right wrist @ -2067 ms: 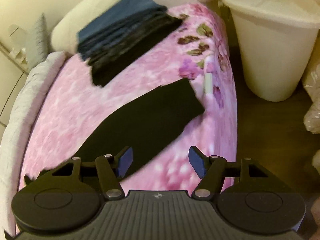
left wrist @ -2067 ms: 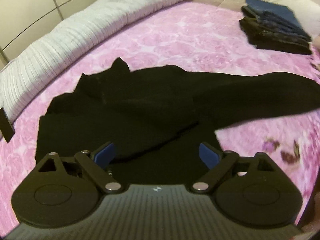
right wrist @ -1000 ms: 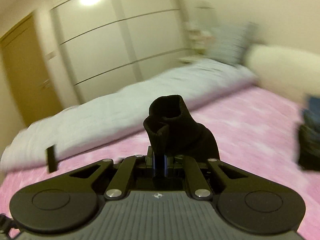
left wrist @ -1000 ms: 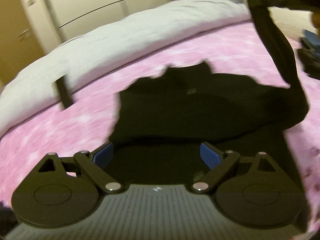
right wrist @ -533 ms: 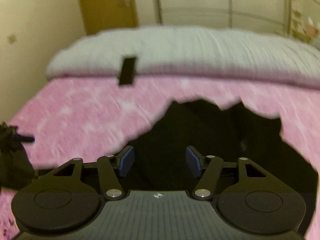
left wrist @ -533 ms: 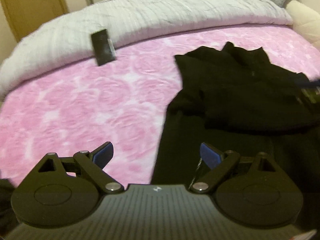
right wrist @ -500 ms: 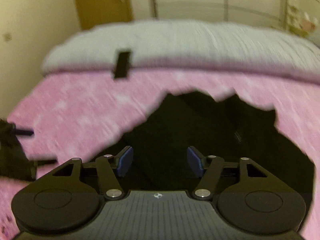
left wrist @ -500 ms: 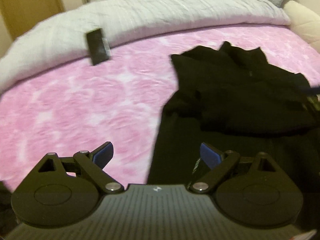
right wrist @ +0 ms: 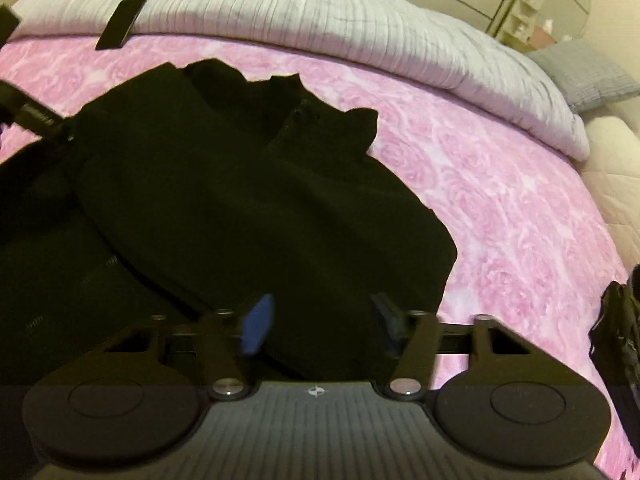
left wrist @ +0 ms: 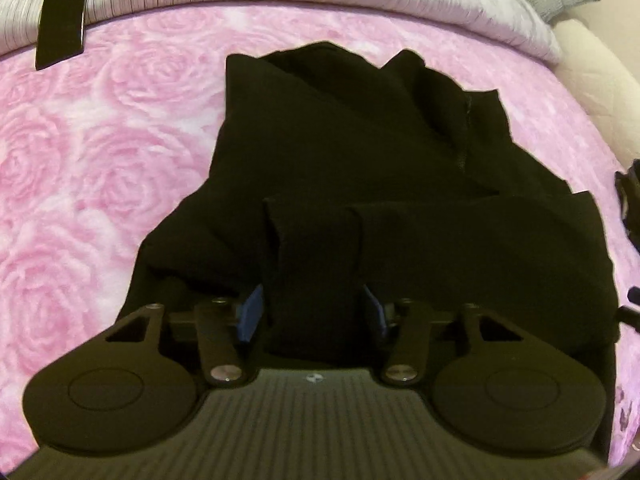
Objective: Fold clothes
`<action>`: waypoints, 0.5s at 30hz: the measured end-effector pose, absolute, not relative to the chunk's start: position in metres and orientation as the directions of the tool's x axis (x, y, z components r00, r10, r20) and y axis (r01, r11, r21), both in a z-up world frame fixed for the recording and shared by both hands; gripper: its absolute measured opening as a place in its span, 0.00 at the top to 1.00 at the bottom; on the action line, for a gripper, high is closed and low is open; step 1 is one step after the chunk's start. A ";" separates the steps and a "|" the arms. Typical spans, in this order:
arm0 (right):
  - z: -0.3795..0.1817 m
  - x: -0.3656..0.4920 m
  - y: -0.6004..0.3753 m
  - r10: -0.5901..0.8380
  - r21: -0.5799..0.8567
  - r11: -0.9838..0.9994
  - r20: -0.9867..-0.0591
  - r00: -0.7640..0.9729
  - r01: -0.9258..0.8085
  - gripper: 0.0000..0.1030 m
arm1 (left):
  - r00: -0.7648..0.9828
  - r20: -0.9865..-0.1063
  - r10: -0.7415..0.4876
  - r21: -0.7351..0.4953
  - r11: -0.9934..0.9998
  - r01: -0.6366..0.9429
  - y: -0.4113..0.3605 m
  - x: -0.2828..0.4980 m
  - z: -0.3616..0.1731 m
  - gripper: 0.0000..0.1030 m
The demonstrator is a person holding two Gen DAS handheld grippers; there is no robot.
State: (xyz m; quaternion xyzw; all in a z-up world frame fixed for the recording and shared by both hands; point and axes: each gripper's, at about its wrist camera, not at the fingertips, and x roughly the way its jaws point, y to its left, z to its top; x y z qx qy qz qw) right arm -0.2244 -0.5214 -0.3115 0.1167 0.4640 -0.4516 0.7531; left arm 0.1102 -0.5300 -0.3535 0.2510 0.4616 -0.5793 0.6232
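A black garment (left wrist: pixel 360 140) lies bunched on the pink rose blanket (left wrist: pixel 100 140), one sleeve folded across its body. My left gripper (left wrist: pixel 314 312) is low over its near part. The jaws are closing, and a raised fold of black cloth fills the gap and touches both blue pads (left wrist: pixel 250 314). In the right wrist view the same garment (right wrist: pixel 240 180) spreads under my right gripper (right wrist: pixel 320 326). Those jaws are closing too, blurred, with the garment's near edge between them. The left blue pad (right wrist: pixel 258 328) still stands free of the cloth.
A flat black rectangular object (left wrist: pixel 60 20) rests on the striped grey-white duvet (right wrist: pixel 320 8) along the far side. A grey pillow (right wrist: pixel 584 72) and a cream cushion (left wrist: pixel 592 60) lie at the far right. A dark pile of clothes (right wrist: pixel 616 320) sits at the right edge.
The right gripper let go of the black sleeve it held up, opened, and dropped to the garment. The left gripper came down and narrowed from wide open onto a fold.
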 end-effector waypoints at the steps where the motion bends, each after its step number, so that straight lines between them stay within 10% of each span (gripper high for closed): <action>1: -0.313 -0.227 -0.524 -0.568 -0.247 0.565 -0.808 0.155 0.787 0.79 | -0.097 -0.870 -0.484 -0.224 0.212 0.951 -0.531 0.110 -0.352 0.82; 4: -0.319 -0.233 -0.525 -0.564 -0.268 0.571 -0.815 0.134 0.776 1.00 | -0.088 -0.869 -0.487 -0.223 0.226 0.948 -0.533 0.108 -0.339 0.88; 15: -0.319 -0.240 -0.518 -0.583 -0.269 0.607 -0.790 0.189 0.748 1.00 | -0.071 -0.731 -0.679 -0.186 0.099 0.977 -0.535 0.105 -0.238 0.90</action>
